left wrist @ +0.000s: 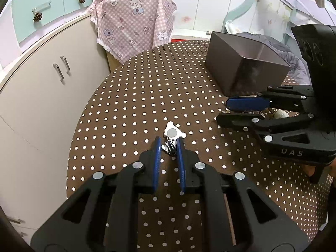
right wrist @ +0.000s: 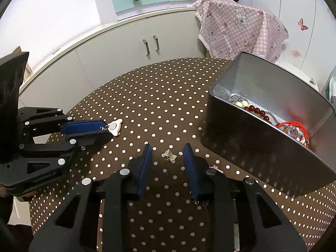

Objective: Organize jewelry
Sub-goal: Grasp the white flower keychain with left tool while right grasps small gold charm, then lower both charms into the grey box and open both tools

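Observation:
A white bear-shaped charm (left wrist: 172,132) with small silver pendants (left wrist: 170,146) lies on the polka-dot table. My left gripper (left wrist: 169,141) has its fingers close on either side of the pendants, narrowly open; it also shows in the right wrist view (right wrist: 106,129). A small gold brooch (right wrist: 169,155) lies on the table between the tips of my right gripper (right wrist: 168,150), which is open; the gripper also shows in the left wrist view (left wrist: 222,111). A dark metal box (right wrist: 260,138) to the right holds bead bracelets (right wrist: 257,110) and a red cord (right wrist: 294,126).
A round table with a brown dotted cloth (left wrist: 147,96) carries everything. Small earrings (right wrist: 197,202) lie under my right gripper's finger. White cabinets (right wrist: 117,50) stand behind, and a pink checked cloth (left wrist: 134,23) covers something beyond the table.

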The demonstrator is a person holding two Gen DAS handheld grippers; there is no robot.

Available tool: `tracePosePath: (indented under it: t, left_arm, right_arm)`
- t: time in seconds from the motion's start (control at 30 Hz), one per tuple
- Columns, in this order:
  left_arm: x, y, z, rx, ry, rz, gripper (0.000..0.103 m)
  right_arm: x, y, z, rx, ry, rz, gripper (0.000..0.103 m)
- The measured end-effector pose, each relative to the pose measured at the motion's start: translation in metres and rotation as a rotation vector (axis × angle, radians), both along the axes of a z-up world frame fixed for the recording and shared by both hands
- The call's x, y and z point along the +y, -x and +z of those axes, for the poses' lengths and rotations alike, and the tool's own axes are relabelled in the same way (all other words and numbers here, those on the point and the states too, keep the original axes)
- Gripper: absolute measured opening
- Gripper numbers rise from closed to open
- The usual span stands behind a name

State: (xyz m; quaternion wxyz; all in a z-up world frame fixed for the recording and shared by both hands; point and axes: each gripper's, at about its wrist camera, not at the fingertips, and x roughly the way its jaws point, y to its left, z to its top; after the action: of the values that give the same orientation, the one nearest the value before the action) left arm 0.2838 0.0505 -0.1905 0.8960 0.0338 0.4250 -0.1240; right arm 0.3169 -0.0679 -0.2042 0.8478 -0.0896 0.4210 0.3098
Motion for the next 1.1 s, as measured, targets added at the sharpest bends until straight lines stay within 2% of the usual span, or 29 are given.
tracePosePath:
  t: [0.27,0.33,0.37,0.4,0.77,1.1]
  left_arm:
    - [-0.002,0.0,0.0,-0.001,0.004,-0.01,0.015]
    - [-0.004,-0.001,0.0,0.001,0.011,-0.032,0.014]
    - [-0.006,-0.001,0.0,0.001,0.012,-0.041,0.014]
    - [-0.008,-0.001,0.0,0.0,0.011,-0.05,0.014]
    - [-0.015,0.008,0.009,-0.02,0.014,-0.064,0.014]
    - [-0.02,0.01,0.051,-0.108,0.013,-0.091,0.014]
  right_arm:
    - [0.01,0.01,0.0,-0.047,0.07,0.002,0.028]
    - [0.011,0.011,0.0,-0.058,0.086,0.007,0.023]
    - [0.01,0.011,-0.001,-0.058,0.086,0.006,0.012]
    - [0.009,0.011,-0.001,-0.055,0.083,0.003,0.011]
    - [0.0,0.021,0.005,-0.054,0.051,0.007,0.011]
    - [-0.011,0.034,0.043,-0.128,0.003,0.003,0.011]
